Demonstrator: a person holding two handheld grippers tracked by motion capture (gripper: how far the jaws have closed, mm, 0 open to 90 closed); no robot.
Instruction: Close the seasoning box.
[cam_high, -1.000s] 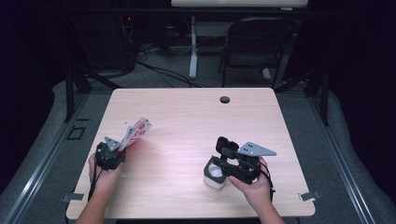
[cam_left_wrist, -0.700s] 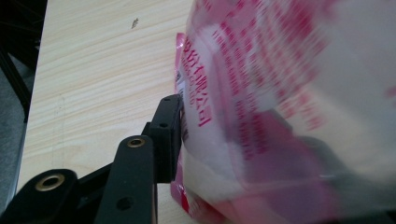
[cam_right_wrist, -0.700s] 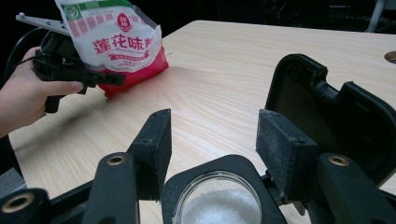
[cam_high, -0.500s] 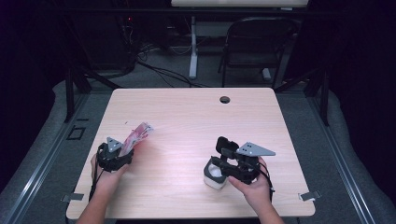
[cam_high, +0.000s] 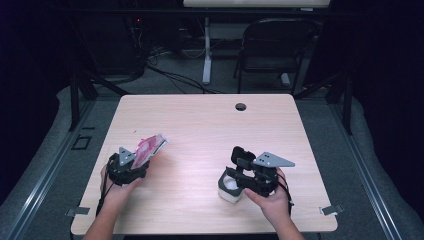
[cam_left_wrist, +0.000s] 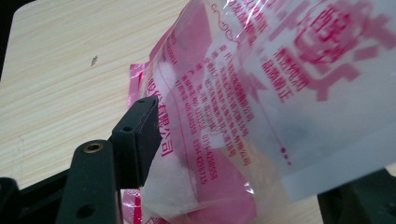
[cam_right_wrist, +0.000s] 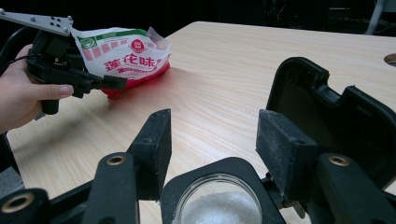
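Near the table's (cam_high: 200, 120) left edge lies one pink seasoning packet (cam_high: 149, 148), between the left gripper's (cam_high: 131, 165) jaws, which have just been opening. Draw straight back — don't drag the packet. Opposite, the right gripper (cam_high: 239, 172) stands spread beside one open-lidded seasoning jar (cam_high: 230, 186), not squeezing it.

I see my left gripper (cam_high: 134, 161) at the table's (cam_high: 200, 125) near-left, its jaws just opened, the pink packet (cam_high: 149, 146) lying between them. My right gripper (cam_high: 239, 167) sits over a white jar (cam_high: 230, 186).
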